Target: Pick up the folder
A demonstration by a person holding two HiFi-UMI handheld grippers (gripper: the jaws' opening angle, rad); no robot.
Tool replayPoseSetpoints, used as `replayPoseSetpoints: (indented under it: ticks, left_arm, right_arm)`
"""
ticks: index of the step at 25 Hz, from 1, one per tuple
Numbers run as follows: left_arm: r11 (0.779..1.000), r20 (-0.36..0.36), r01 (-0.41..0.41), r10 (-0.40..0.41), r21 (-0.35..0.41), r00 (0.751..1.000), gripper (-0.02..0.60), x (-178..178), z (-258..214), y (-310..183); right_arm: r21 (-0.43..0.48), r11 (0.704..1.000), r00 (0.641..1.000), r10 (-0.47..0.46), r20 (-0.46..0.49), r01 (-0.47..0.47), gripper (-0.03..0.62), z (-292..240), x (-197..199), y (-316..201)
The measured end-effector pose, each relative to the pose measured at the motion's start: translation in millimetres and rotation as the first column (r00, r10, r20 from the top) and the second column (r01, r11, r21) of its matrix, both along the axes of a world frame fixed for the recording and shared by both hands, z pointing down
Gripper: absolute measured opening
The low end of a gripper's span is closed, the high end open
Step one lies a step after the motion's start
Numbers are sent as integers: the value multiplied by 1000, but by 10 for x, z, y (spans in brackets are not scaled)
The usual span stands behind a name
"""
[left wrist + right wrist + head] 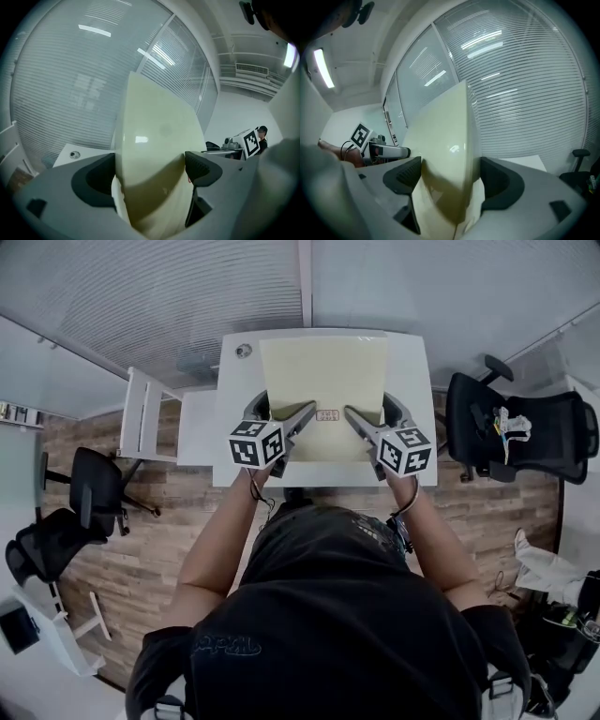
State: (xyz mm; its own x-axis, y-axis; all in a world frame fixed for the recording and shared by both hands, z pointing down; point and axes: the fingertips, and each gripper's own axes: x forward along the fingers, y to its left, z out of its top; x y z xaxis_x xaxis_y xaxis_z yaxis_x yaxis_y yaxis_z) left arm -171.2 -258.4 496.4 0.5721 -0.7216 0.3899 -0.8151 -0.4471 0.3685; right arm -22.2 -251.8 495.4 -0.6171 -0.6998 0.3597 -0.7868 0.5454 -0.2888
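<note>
A pale yellow folder point(323, 381) is held over the white table point(417, 390) by its near edge. My left gripper point(306, 412) is shut on the folder's near left part, and my right gripper point(352, 414) is shut on its near right part. In the left gripper view the folder point(154, 136) fills the gap of the left gripper point(150, 171) and rises in front of the window blinds. The right gripper view shows the folder point(443, 140) clamped the same way in the right gripper point(450, 176). A small red-printed label point(327, 415) sits near the folder's near edge.
A black office chair point(520, 432) stands right of the table, with more black chairs point(94, 484) at the left on the wooden floor. A white side shelf point(145, 418) adjoins the table's left. A round cable grommet point(244, 351) marks the table's far left corner. Glass walls with blinds stand behind.
</note>
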Motion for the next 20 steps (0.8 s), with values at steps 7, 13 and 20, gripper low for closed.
replayPoseSetpoints:
  ticks: [7,13,20]
  left_arm:
    - [1000,21,8,-8,1,1000,468,646,56,406]
    - [999,24,44,-44,-4,999,468,931,65,857]
    - [997,35,70,-70,-11,997,468,954,0,1223]
  right_arm:
    - [-9,999,999,-32,22,33,376,103,658,386]
    - [-4,998,998,-66,20,66,377,95,938,762]
    - [-13,996,996,-86,40,87,379,51,955,1089]
